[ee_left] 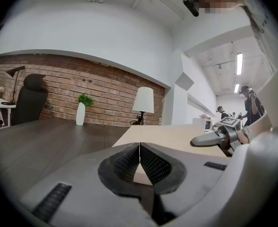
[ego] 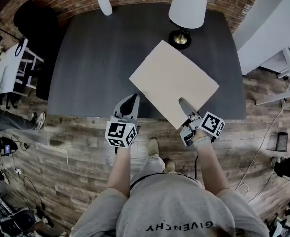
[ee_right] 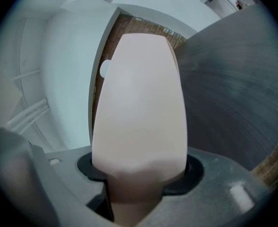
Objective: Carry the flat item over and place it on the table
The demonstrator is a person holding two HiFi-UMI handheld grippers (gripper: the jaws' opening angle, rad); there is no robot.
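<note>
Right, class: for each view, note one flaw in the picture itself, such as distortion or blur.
Head view: fisheye bows the table edges. Left gripper view: dark rounded corners, sharp lamp. Right gripper view: the board, close to the lens, is soft and fills the middle.

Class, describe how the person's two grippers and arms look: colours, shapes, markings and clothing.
Both the left gripper and the right gripper have pale grey, tapered plastic jaws. Each carries a white cube with black square markers. The left one's pads are dark with a fine cross-hatched texture. The person wears a grey short-sleeved T-shirt, and the forearms are bare.
</note>
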